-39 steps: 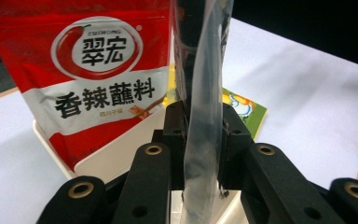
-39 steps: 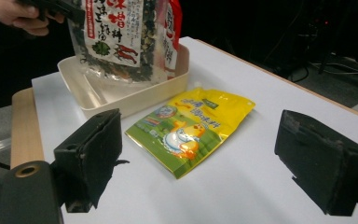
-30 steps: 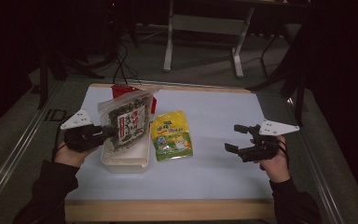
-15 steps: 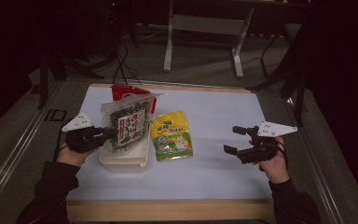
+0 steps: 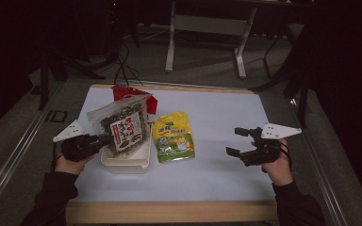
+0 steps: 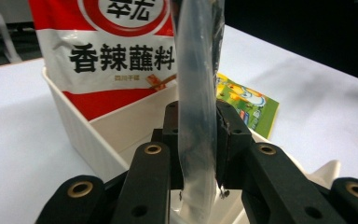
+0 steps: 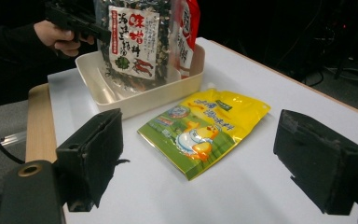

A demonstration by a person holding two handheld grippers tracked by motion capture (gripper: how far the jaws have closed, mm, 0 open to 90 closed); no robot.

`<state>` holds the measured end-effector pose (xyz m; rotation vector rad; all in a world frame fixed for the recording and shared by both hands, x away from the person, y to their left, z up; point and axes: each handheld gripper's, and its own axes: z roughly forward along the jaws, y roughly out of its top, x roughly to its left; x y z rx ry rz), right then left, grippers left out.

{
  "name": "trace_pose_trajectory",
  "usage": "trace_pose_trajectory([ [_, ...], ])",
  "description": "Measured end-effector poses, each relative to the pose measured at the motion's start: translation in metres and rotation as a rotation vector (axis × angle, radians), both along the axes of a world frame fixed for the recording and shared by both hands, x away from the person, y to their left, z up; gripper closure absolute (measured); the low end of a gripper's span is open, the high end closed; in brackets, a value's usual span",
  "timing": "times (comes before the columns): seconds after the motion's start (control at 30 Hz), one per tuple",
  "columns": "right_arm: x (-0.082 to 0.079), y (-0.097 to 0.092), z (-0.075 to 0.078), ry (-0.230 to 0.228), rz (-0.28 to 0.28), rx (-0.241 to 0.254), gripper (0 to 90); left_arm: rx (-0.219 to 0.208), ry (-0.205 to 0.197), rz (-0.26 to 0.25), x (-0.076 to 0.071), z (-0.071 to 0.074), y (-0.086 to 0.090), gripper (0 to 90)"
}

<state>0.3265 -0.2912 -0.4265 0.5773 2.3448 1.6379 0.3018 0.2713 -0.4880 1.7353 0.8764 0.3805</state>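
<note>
My left gripper [image 5: 102, 139] [image 6: 196, 122] is shut on the clear edge of a seaweed snack bag [image 5: 122, 127] [image 7: 131, 43]. The bag hangs upright with its bottom inside a white bin [image 5: 122, 165] [image 6: 77, 130] [image 7: 135, 101]. A red and white sauce bag [image 5: 128, 92] [image 6: 107, 46] [image 7: 187, 28] stands at the bin's far end. Flat on the table, to the right of the bin, lies a yellow and green pouch [image 5: 174, 137] [image 7: 205, 123] [image 6: 247, 100]. My right gripper [image 5: 238, 141] [image 7: 207, 156] hovers open to the right of the pouch, holding nothing.
The white tabletop [image 5: 226, 117] has a wooden front edge [image 5: 169, 212]. A metal stand [image 5: 207, 28] and dark chair legs sit on the floor beyond the table. A person's sleeves come in from the bottom corners.
My left gripper has sunk with the seaweed bag, bringing it lower into the bin and slightly nearer. The right gripper has stayed still.
</note>
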Motion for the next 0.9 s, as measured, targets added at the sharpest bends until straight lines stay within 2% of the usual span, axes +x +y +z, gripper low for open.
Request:
trace_pose_trajectory([
  [0.1,0.001,0.000,-0.001,-0.001,0.012,0.004,15.4,0.004,0.007,0.020,0.001,0.000,0.002,76.7],
  [0.2,0.002,0.001,-0.001,0.004,0.017,0.006,15.4,0.032,0.008,0.062,0.001,0.002,-0.001,73.5],
  [0.27,0.003,0.001,-0.002,0.010,0.023,-0.001,15.4,0.033,0.013,0.105,0.001,0.001,-0.001,65.8],
  [0.33,0.003,0.002,-0.002,0.010,0.020,-0.004,15.4,0.031,0.016,0.120,0.001,0.001,0.000,58.3],
  [0.37,0.003,0.002,-0.003,0.010,0.023,-0.005,15.4,0.026,0.019,0.149,0.002,0.000,0.001,58.3],
  [0.4,0.003,0.003,-0.003,0.015,0.022,-0.015,15.4,0.017,0.022,0.154,0.001,-0.001,0.002,51.9],
  [0.63,0.003,0.006,-0.005,0.011,0.011,-0.015,14.6,0.014,-0.008,0.189,-0.006,0.003,-0.001,39.3],
  [0.9,0.003,0.007,-0.006,0.056,-0.001,-0.037,14.0,0.016,-0.031,0.214,-0.019,0.013,-0.003,29.2],
])
